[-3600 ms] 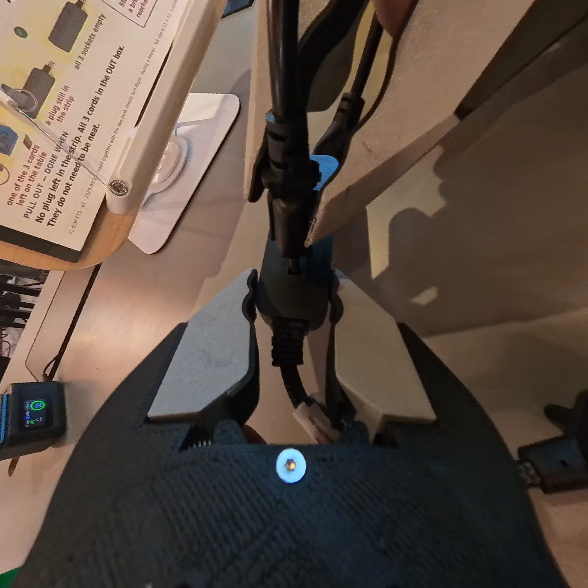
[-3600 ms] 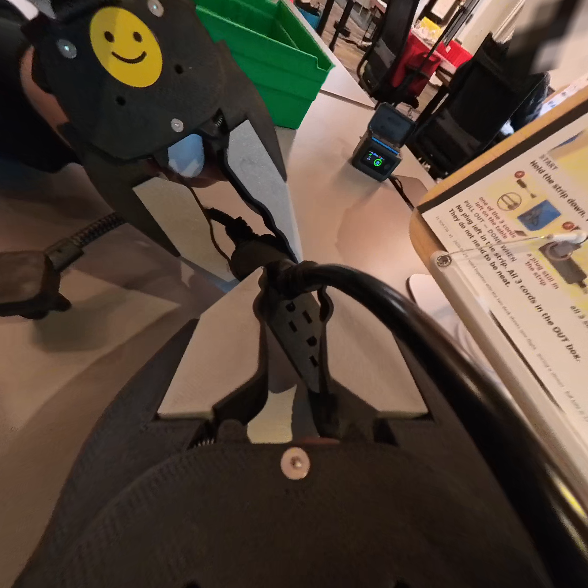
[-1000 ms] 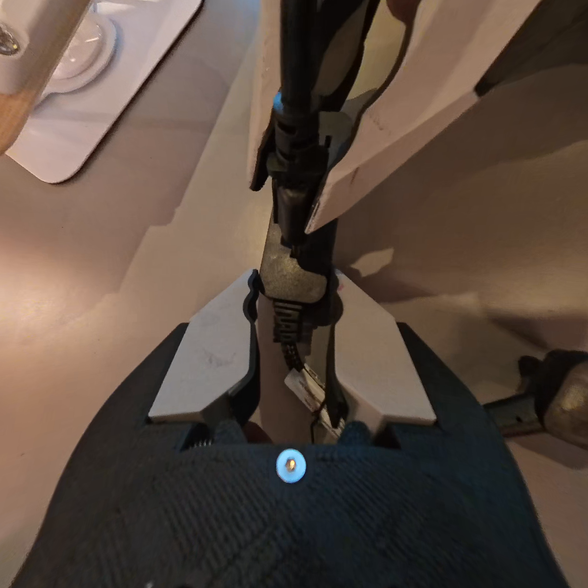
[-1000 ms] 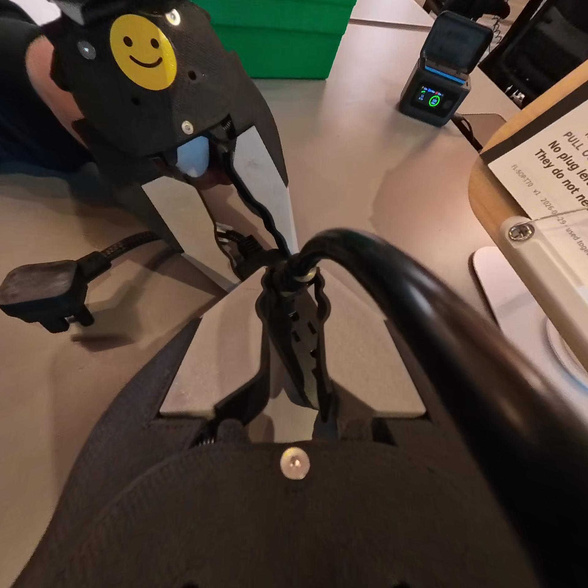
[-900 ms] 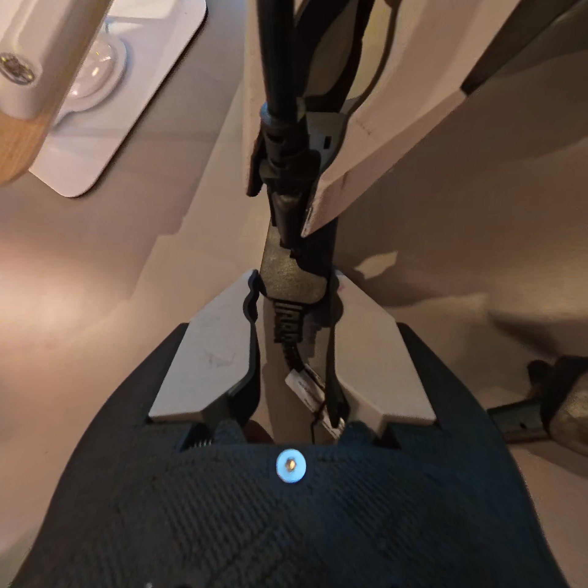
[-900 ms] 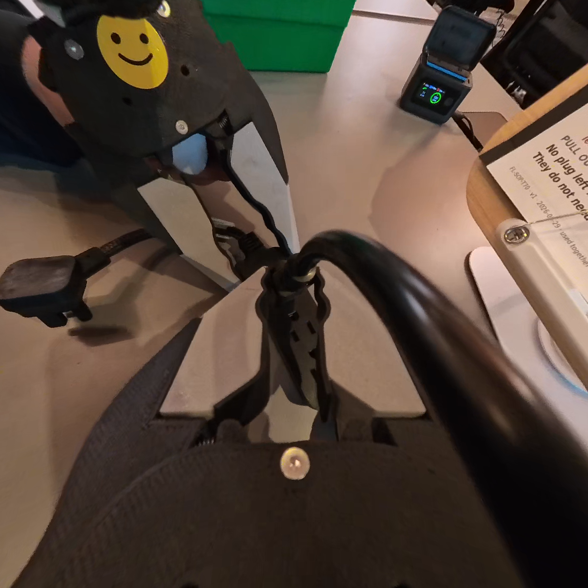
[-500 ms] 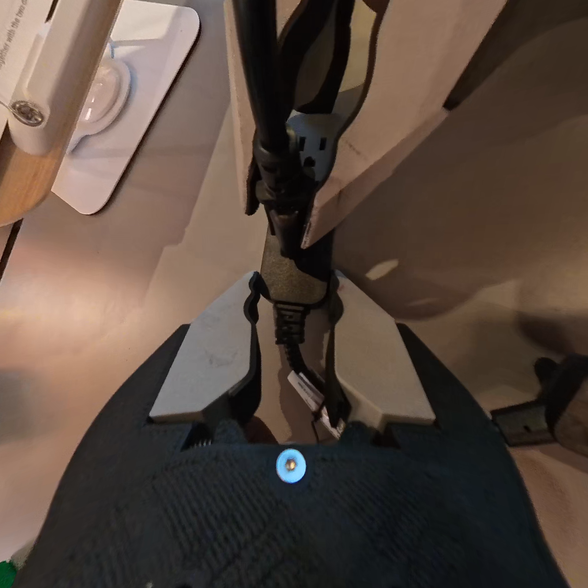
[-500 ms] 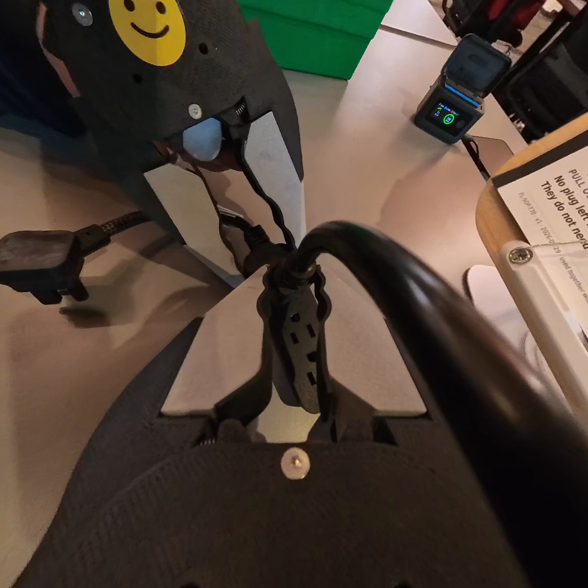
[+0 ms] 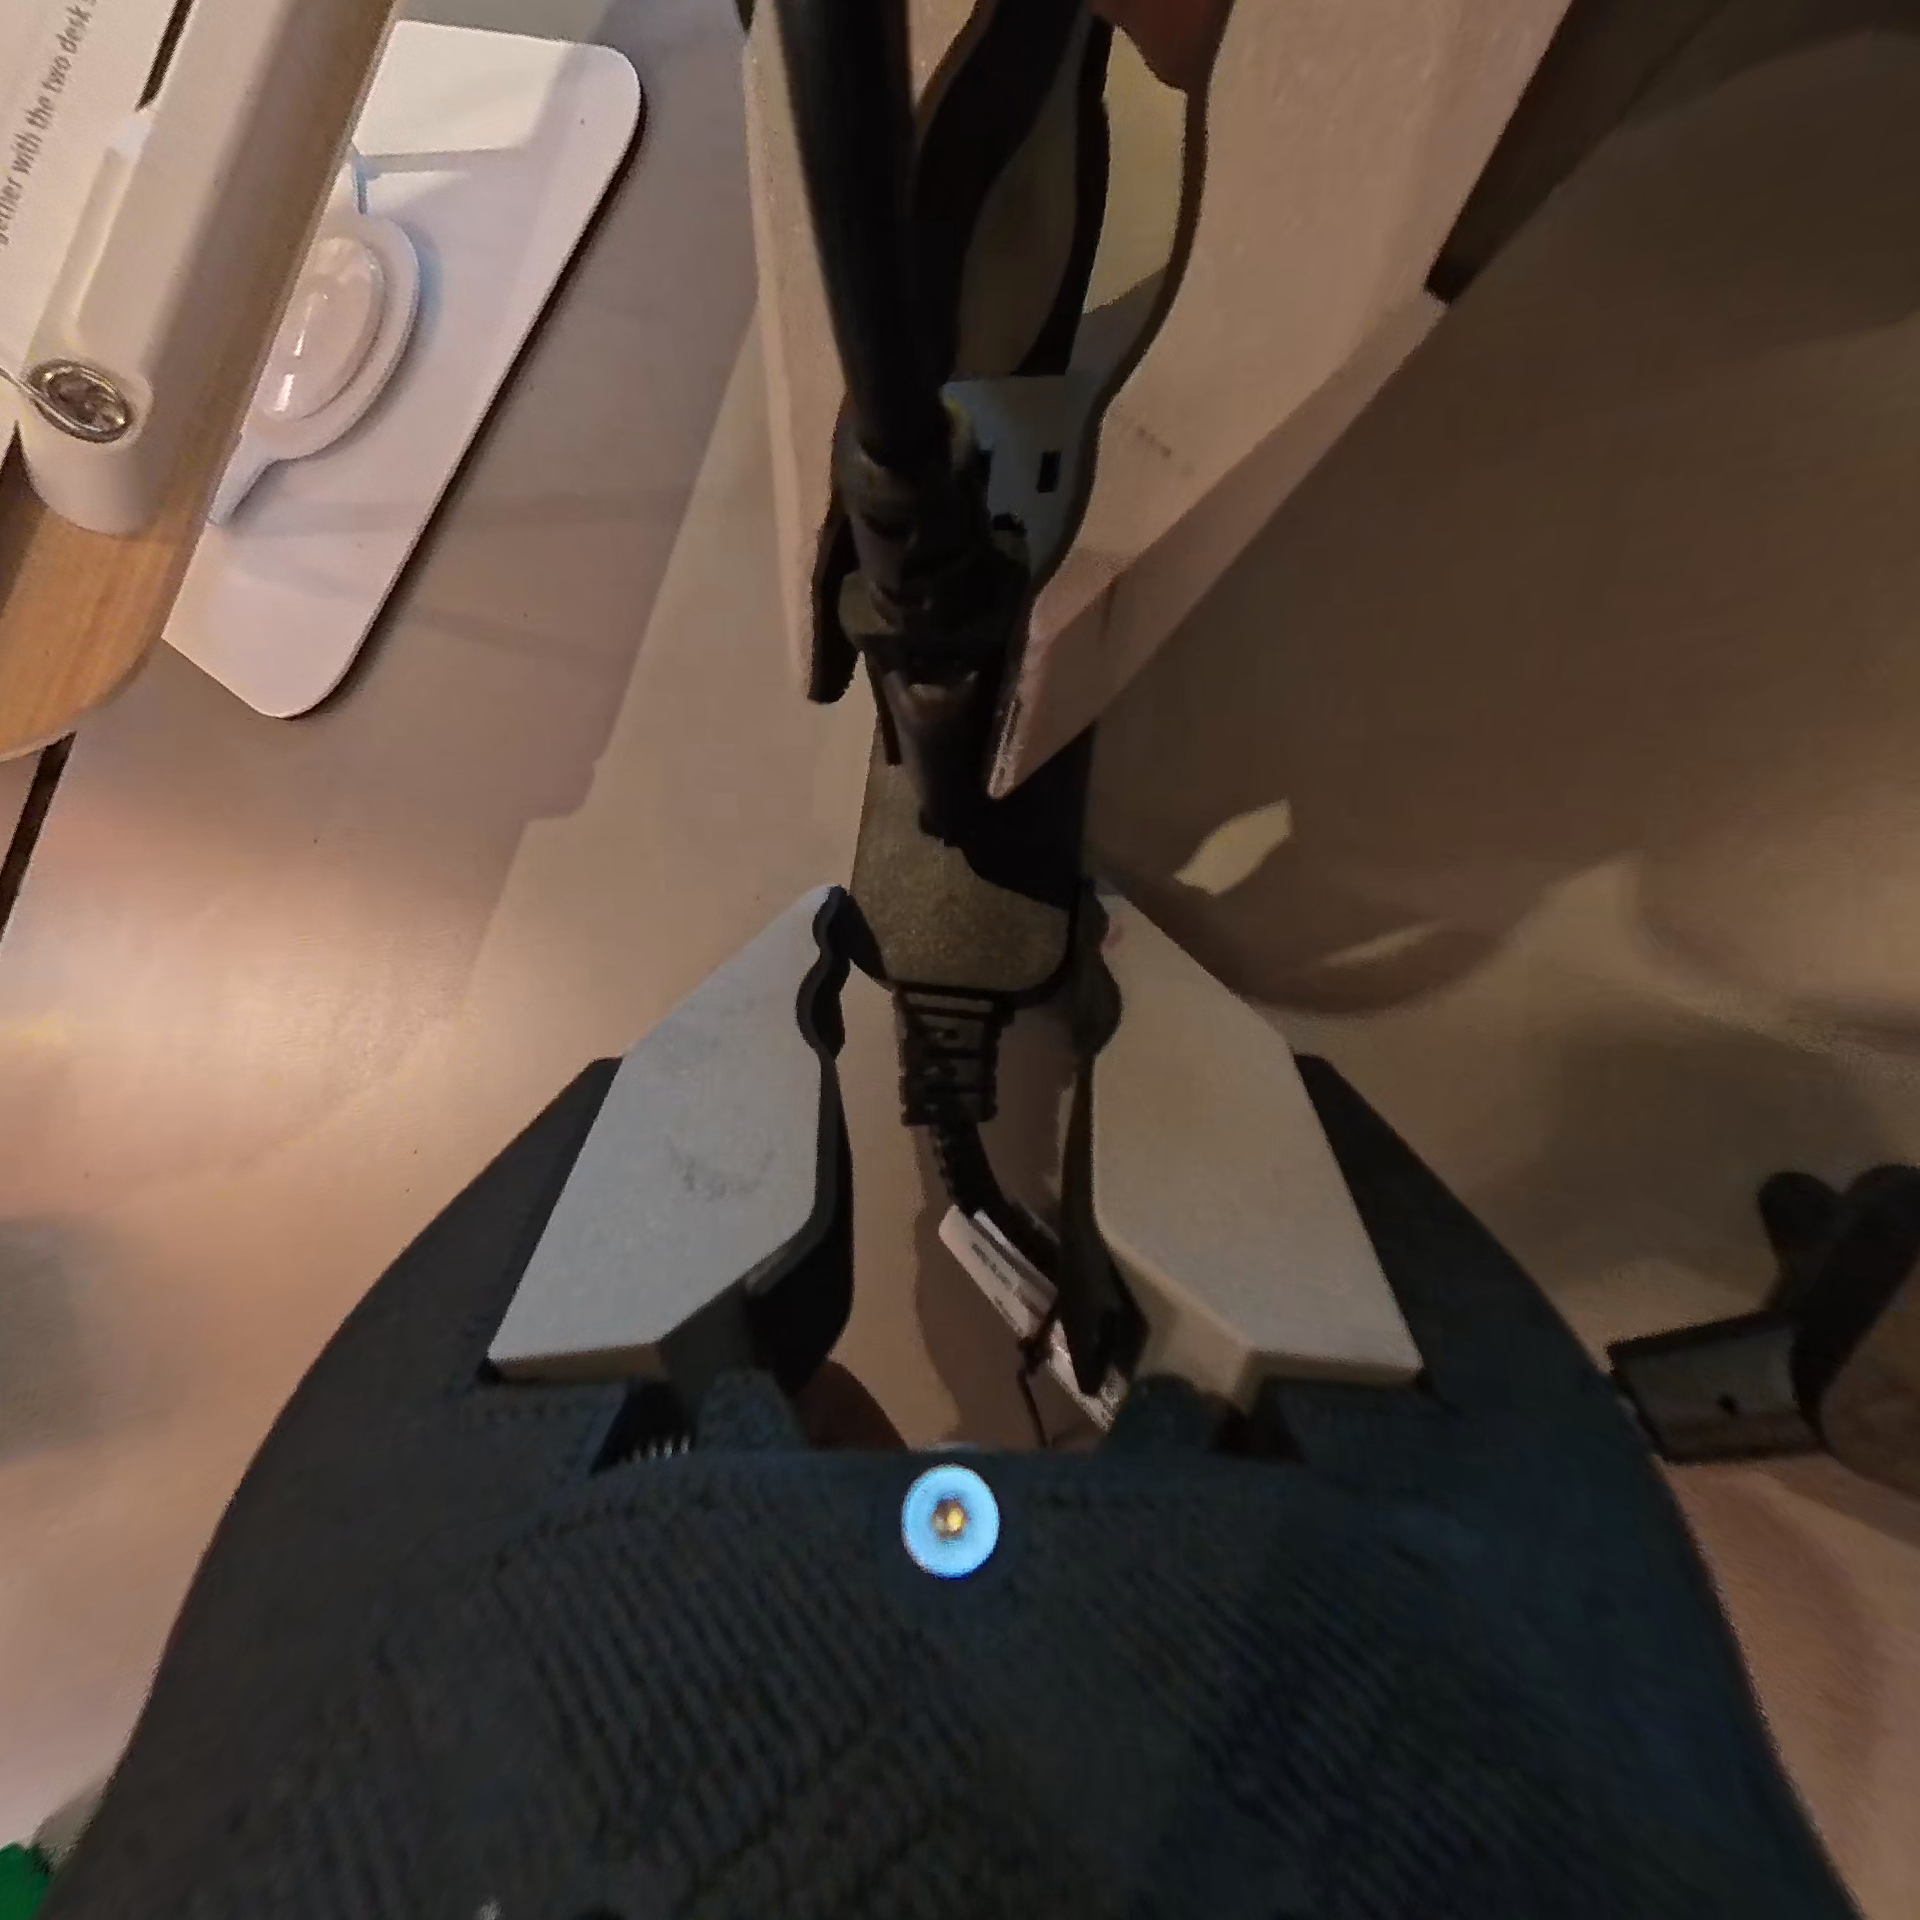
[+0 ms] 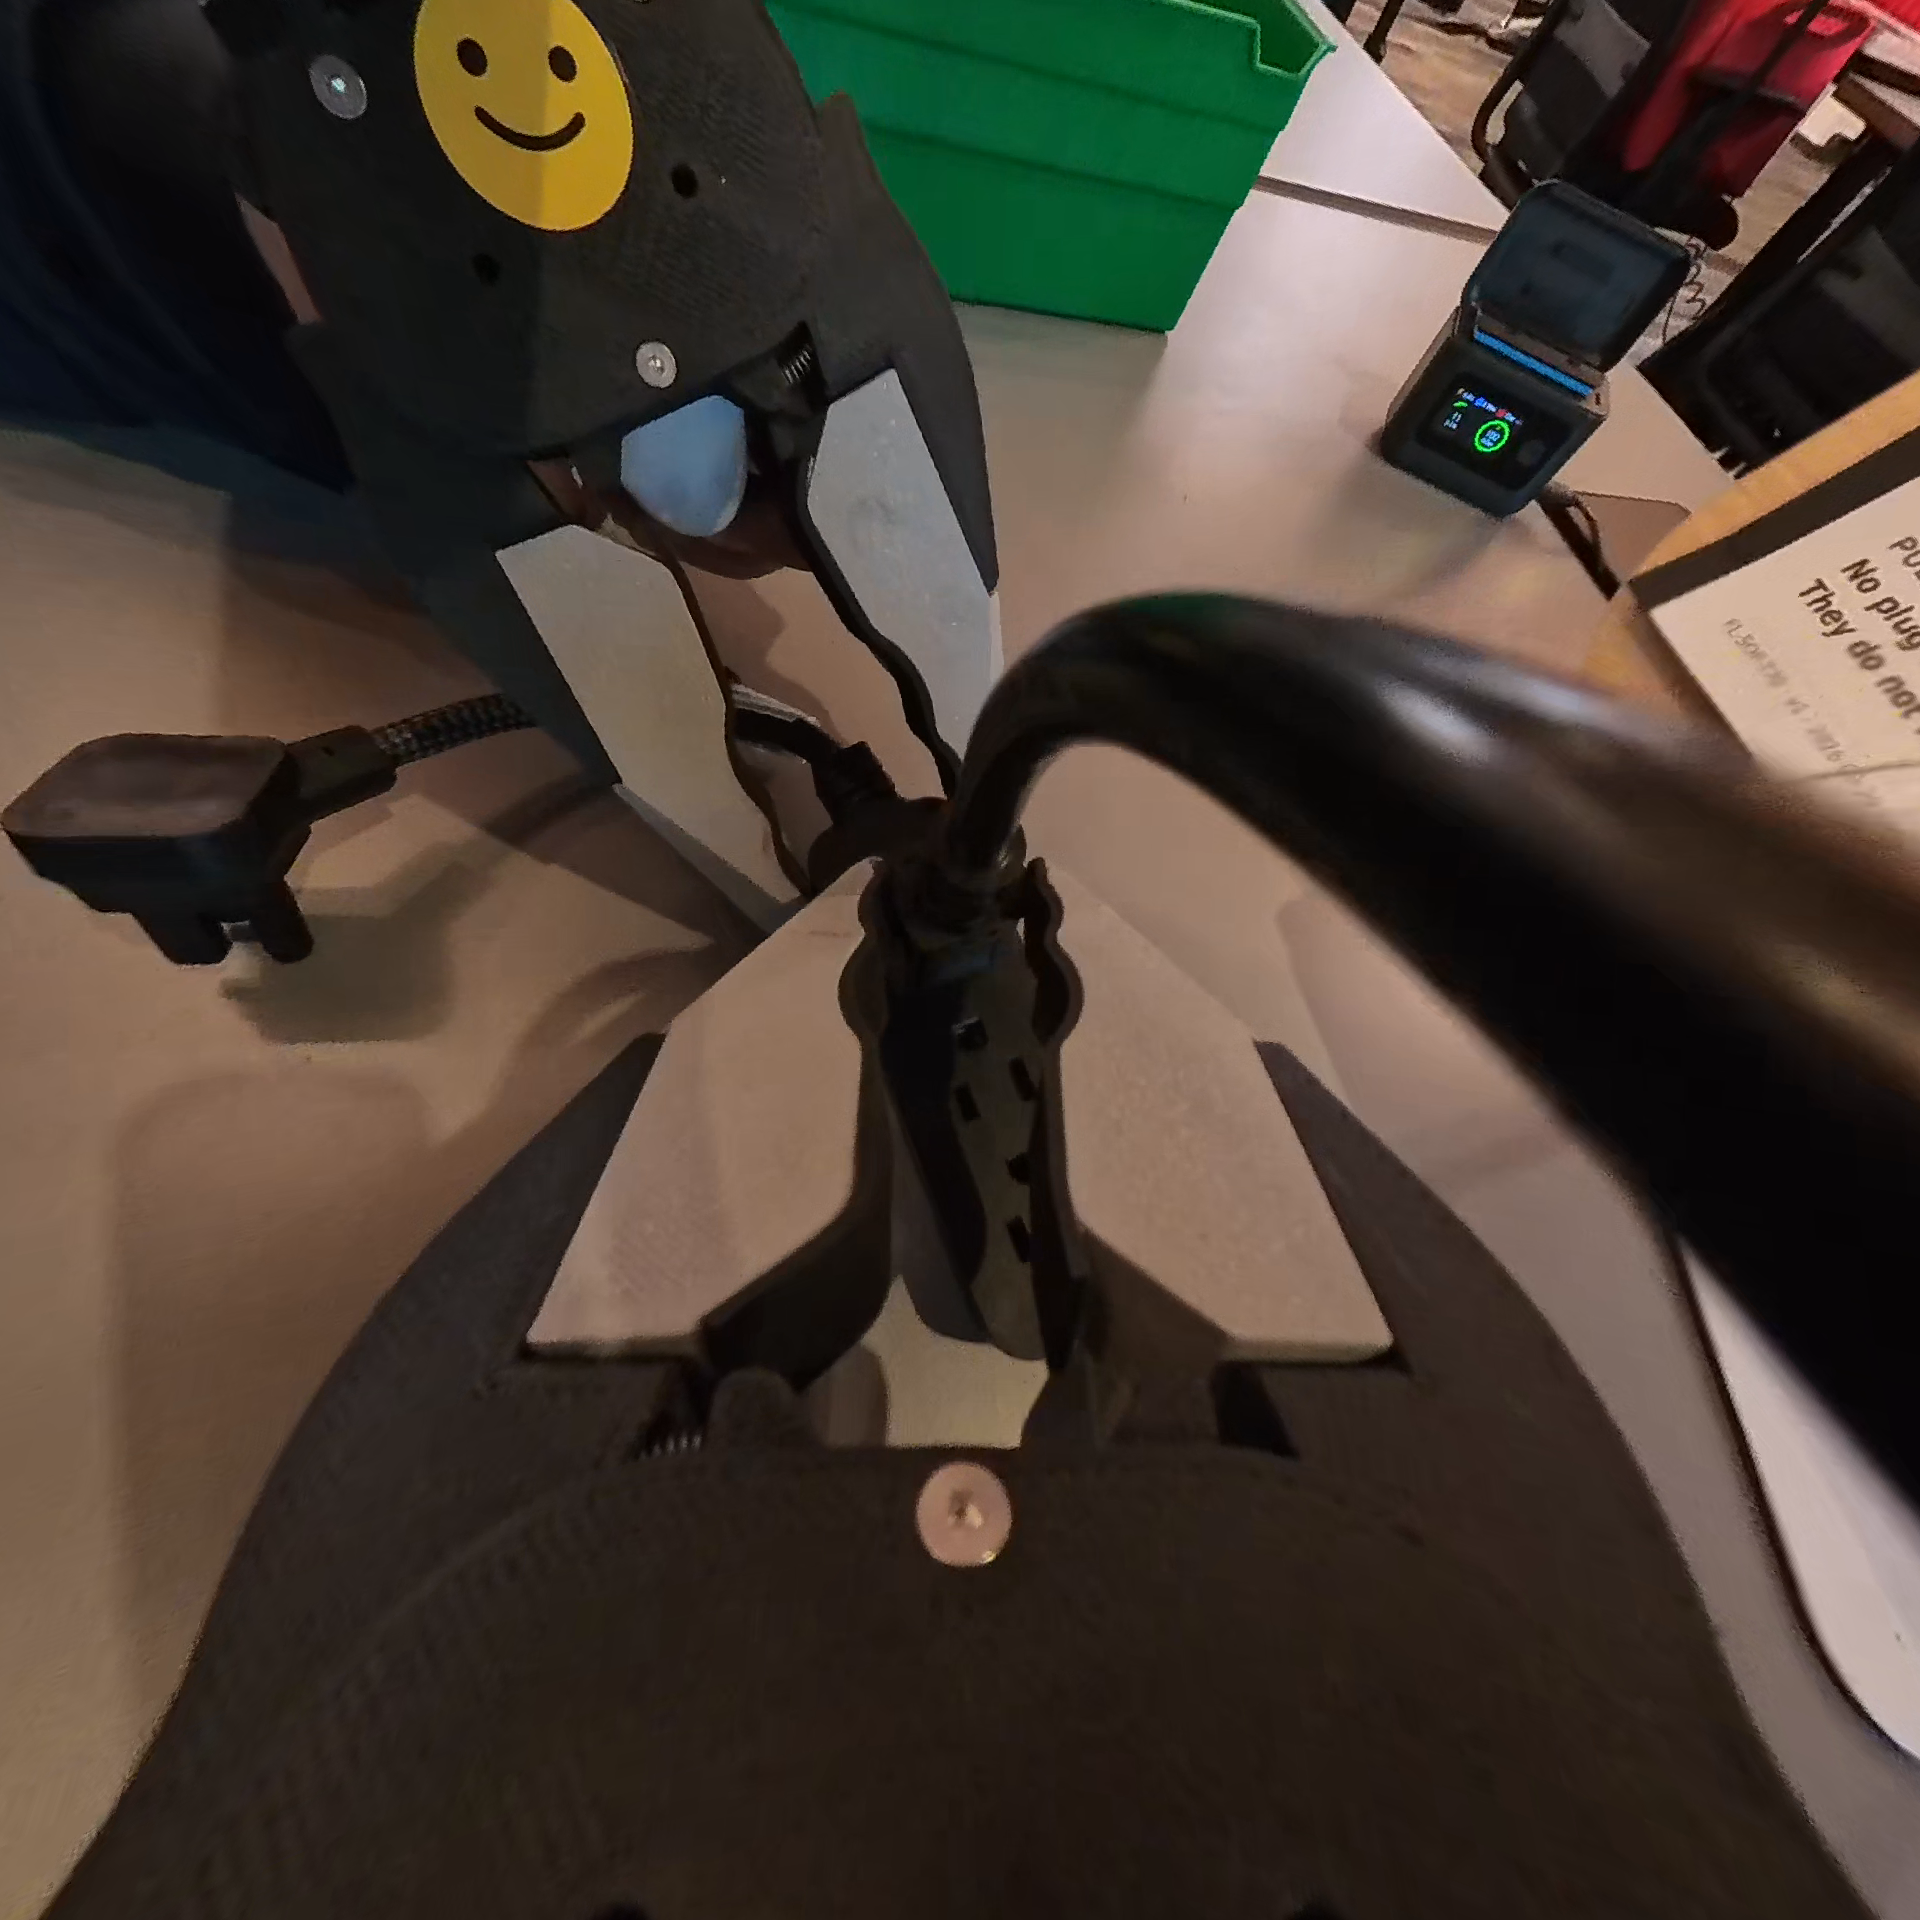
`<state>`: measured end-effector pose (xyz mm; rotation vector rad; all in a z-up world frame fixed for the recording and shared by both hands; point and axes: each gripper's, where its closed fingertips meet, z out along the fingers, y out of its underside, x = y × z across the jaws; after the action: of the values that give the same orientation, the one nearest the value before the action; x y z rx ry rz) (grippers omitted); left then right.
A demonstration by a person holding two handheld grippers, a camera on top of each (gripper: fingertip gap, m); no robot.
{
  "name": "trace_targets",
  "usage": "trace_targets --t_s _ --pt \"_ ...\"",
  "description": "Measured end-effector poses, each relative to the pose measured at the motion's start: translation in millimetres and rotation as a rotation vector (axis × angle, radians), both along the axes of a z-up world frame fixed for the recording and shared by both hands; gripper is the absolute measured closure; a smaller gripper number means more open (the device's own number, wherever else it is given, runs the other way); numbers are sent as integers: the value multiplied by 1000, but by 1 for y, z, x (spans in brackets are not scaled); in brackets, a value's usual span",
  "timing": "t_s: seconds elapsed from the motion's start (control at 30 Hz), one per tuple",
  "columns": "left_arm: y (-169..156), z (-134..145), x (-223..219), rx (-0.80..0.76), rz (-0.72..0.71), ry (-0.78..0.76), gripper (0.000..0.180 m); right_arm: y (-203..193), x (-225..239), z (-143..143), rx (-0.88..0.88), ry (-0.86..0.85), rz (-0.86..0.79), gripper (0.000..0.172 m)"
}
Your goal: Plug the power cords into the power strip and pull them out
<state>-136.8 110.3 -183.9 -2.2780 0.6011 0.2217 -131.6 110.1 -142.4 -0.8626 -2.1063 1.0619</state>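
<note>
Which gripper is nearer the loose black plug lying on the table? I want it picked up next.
Left. The left gripper stands just beside the loose plug; the right gripper sits farther off, holding the power strip.

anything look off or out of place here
One thing: a loose black plug lies on its side on the table, left of the left gripper, prongs out, connected to nothing. The power strip sits tilted in the right gripper.

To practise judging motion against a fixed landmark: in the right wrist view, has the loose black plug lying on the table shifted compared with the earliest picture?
Cannot tell. The loose plug and the green bin both sit differently in frame, but the camera itself moved; the plug rests on the table left of the left gripper.
</note>
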Motion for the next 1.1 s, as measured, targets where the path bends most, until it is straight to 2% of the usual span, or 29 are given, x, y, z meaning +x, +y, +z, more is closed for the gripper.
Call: trace_targets --t_s 0.43,0.57,0.67,0.77,0.9,0.97,1.1 --pt "-1 4 1 -6 8 62 141 -1 3 3 29 45 26 147" --pt "-2 11 -1 11 -10 51 140 0 1 13 -23 55 15 147" --pt "-2 21 -8 67 -18 109 140 -2 8 1 16 -46 40 96" --pt "-3 19 -8 62 -30 88 140 3 7 -18 146 -84 17 89" --pt "-3 21 -2 73 -58 98 140 10 0 -31 268 -94 -18 103" --pt "-4 22 2 75 -78 84 140 13 -1 -33 284 -94 -18 122" --pt "-6 24 9 80 -87 9 139 8 6 -35 260 -114 40 128"
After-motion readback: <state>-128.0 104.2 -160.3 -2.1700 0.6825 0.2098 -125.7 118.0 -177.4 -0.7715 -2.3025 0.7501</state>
